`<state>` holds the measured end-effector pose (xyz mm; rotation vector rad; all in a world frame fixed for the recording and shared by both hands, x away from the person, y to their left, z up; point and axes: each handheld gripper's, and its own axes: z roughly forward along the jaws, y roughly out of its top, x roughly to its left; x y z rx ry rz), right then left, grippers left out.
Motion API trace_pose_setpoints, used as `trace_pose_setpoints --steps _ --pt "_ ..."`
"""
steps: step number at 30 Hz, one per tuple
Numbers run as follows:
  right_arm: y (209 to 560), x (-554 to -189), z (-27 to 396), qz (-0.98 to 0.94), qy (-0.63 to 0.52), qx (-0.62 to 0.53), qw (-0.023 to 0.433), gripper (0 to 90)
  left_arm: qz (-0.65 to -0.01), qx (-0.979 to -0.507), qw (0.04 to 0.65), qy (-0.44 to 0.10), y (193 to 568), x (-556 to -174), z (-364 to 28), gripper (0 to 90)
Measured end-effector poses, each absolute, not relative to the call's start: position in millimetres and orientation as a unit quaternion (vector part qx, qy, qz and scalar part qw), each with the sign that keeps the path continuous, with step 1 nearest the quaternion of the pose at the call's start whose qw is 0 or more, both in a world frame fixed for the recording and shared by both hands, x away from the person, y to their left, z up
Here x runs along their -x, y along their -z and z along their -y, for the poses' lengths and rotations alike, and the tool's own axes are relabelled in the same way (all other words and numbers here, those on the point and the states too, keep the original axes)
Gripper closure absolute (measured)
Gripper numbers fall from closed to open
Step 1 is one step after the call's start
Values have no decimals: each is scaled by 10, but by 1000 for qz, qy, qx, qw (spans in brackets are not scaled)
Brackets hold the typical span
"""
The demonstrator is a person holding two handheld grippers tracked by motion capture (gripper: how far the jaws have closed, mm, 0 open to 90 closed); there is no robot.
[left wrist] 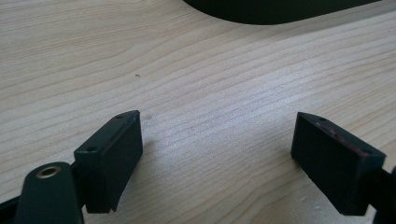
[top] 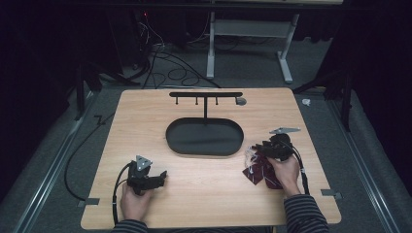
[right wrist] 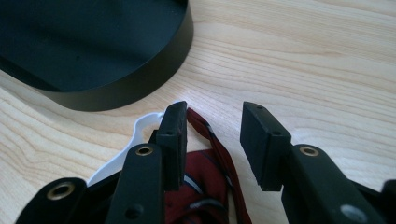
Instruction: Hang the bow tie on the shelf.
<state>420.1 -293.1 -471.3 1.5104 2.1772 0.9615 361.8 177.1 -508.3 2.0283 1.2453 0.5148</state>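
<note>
Right gripper (right wrist: 212,140) open over, perhaps, necktie (right wrist: 205,196)

The wooden table (top: 209,189) is evenly lit against dark, murky surroundings; the high view is soft, and near jaws blur slightly.

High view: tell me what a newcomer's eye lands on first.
The black oval tray with its hook stand dominates the table's middle. At near right, dark red striped fabric lies under the open right gripper. The left gripper is open over bare wood.
</note>
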Motion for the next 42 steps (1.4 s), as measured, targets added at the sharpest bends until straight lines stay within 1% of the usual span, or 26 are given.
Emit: trace_pose_setpoints --steps 6,11,22,27,35,42 --pt "4750 -4273 2864 -769 -327 -527 155 639 -480 -781 346 -199 5084 -3618 -1771 170" --pt "4803 -4333 2819 -774 -314 -529 148 667 -480 -782 346 -198 5083 -3618 -1772 170" --pt "4869 -4367 2792 -782 -301 -526 146 788 -480 -781 346 -199 5084 -3617 -1771 170" --pt "4874 -4366 2791 -787 -296 -520 151 884 -480 -781 346 -198 5083 -3618 -1772 170" --pt "4860 -4353 2788 -789 -298 -515 153 900 -480 -781 347 -199 5084 -3617 -1771 170" --pt "4731 -4282 2843 -779 -329 -510 158 900 -480 -781 347 -199 5085 -3618 -1770 170"
